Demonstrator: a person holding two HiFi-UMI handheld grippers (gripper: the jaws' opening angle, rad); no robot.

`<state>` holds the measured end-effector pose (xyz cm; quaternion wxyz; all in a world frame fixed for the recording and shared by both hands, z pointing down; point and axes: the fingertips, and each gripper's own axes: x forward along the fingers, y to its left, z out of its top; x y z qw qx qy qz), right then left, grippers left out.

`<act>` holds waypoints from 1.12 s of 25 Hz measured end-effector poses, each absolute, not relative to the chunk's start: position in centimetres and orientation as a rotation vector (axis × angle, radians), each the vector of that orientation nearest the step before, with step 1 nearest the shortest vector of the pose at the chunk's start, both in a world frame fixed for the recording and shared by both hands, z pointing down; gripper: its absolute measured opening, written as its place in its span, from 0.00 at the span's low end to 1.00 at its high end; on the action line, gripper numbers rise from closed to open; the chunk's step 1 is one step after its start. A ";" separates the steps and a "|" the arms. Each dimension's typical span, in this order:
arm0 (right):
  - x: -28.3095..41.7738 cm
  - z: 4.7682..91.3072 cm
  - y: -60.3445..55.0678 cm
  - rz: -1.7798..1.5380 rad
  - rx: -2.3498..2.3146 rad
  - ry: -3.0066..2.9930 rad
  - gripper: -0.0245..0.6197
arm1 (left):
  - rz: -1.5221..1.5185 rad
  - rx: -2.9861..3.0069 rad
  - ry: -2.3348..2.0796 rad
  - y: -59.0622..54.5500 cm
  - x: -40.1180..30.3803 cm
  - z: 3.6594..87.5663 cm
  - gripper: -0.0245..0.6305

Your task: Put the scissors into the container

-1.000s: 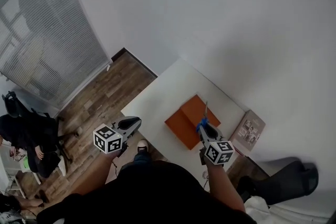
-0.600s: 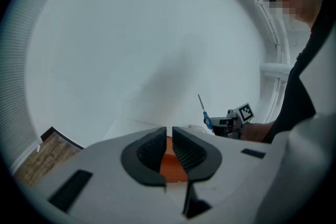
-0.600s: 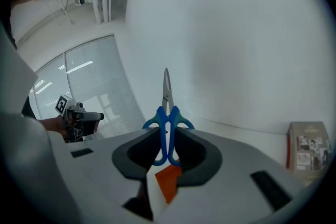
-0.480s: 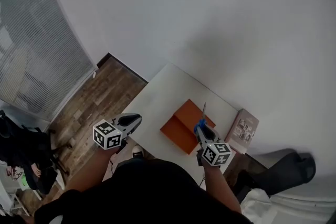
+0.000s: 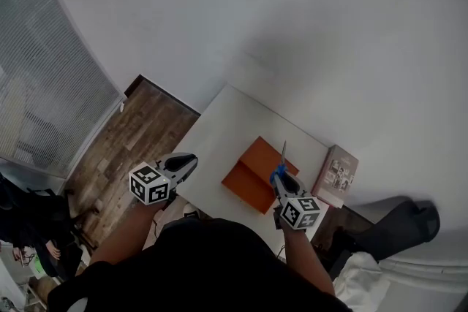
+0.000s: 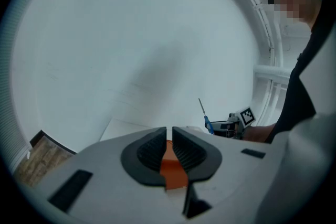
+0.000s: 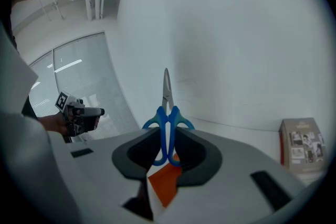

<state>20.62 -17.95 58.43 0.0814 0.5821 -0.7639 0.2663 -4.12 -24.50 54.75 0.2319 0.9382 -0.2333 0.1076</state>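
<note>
The orange container (image 5: 256, 181) lies open on the white table (image 5: 219, 135). My right gripper (image 5: 280, 177) hovers over the container's right edge, shut on the scissors (image 5: 281, 163). In the right gripper view the scissors' blue handles (image 7: 168, 122) are clamped between the jaws, the steel blades point straight up, and a patch of the container (image 7: 165, 186) shows below. My left gripper (image 5: 190, 159) hangs by the table's near left edge, jaws shut with nothing in them. Through the slit of the left gripper (image 6: 169, 139) a strip of the orange container (image 6: 172, 173) shows.
A pinkish book (image 5: 336, 175) lies at the table's right end, also seen as a book (image 7: 303, 144) in the right gripper view. White walls bound the table's far sides. Wooden floor (image 5: 131, 135) and window blinds (image 5: 44, 91) lie to the left.
Both grippers keep their stance, the right one still clamping the scissors above the container. The head view has swung slightly, shifting the table and floor in the picture.
</note>
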 end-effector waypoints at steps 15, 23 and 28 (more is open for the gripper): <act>20.2 62.7 -17.9 0.794 1.677 -2.199 0.17 | 0.313 2.560 -0.664 -24.2 -5.8 55.3 0.10; 20.2 66.5 -17.3 0.854 1.650 -2.130 0.17 | 0.313 2.540 -0.693 -24.2 -7.2 55.9 0.10; 20.0 68.1 -16.9 0.880 1.631 -2.102 0.17 | 0.314 2.535 -0.697 -23.8 -7.7 56.1 0.10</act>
